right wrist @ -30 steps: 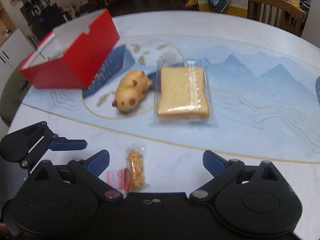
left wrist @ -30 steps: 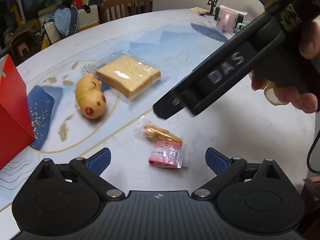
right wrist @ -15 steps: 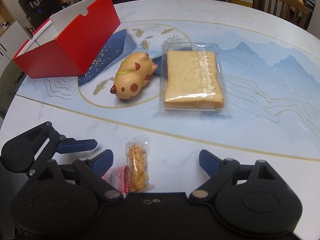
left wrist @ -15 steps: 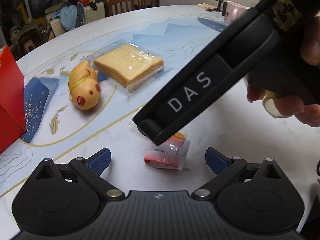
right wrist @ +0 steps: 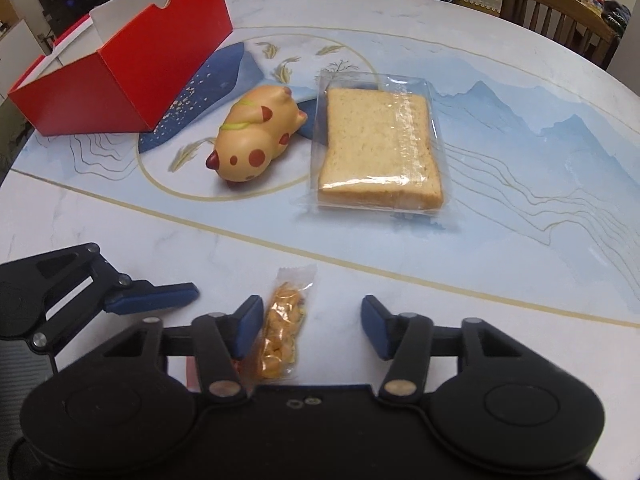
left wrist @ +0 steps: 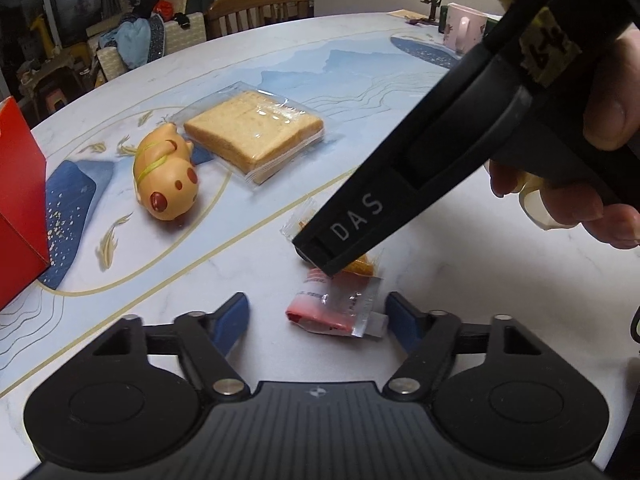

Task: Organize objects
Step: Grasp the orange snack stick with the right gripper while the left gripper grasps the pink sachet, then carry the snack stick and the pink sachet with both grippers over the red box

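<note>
A small red snack packet (left wrist: 332,308) lies on the table between the blue pads of my left gripper (left wrist: 318,318). Its jaws are closing; the right pad touches the packet's clear edge and the left pad (left wrist: 236,316) stands apart. Just beyond it lies an orange snack packet (right wrist: 284,328), between the closing jaws of my right gripper (right wrist: 312,326). That packet rests against the left pad, while the right pad (right wrist: 374,328) is well off it. In the left wrist view the right gripper's body (left wrist: 400,184) slants down over the orange packet (left wrist: 362,268).
A spotted pig toy (right wrist: 256,140) and wrapped bread slices (right wrist: 380,148) lie further out on the table (right wrist: 520,240). An open red box (right wrist: 120,60) stands at the far left. A pink mug (left wrist: 460,32) and wooden chairs (right wrist: 560,12) sit at the far edge.
Both grippers' jaws have narrowed around their packets. The right gripper has sunk a little toward the orange packet and now covers part of it in the left wrist view.
</note>
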Tool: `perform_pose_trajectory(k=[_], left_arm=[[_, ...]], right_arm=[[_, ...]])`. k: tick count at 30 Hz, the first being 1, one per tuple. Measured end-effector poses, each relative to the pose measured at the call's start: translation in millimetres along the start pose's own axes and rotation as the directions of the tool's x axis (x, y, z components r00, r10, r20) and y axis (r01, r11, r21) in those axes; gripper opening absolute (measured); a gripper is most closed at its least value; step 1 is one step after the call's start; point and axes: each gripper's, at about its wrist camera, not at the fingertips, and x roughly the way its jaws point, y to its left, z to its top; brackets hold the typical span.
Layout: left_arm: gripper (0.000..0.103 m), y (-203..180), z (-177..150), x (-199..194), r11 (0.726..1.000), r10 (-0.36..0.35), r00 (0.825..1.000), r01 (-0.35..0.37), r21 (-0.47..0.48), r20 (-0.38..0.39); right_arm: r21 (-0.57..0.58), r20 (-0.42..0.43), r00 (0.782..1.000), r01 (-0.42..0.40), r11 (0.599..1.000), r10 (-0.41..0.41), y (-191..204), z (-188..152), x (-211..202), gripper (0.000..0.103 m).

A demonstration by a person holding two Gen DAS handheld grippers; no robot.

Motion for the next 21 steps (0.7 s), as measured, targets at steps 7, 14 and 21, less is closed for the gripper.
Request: perform_pose_trajectory(k=[7,14,21], left_arm=[[0.051,-2,-2,-4,0.999,0.002,1.000,-0.003,0.039,0.008],[0.051,0,-5,-9,1.000,0.017,1.000,-0.017,0.024,0.000],[0.051,16,-7,-19,0.998,0.016,1.000,-0.017,-0.061,-0.016]], right_arm=[[-0.031,0.002,1.000,0.022,0.999,-0.022,1,-10,-5,0.031],[0.016,0.005,0.999,0.043,0.999,-0.043,-13,-27,-16,0.021],[0.073,0.023,1.000,0.019,0.997,-0.021,-16,-41,-36,0.021]])
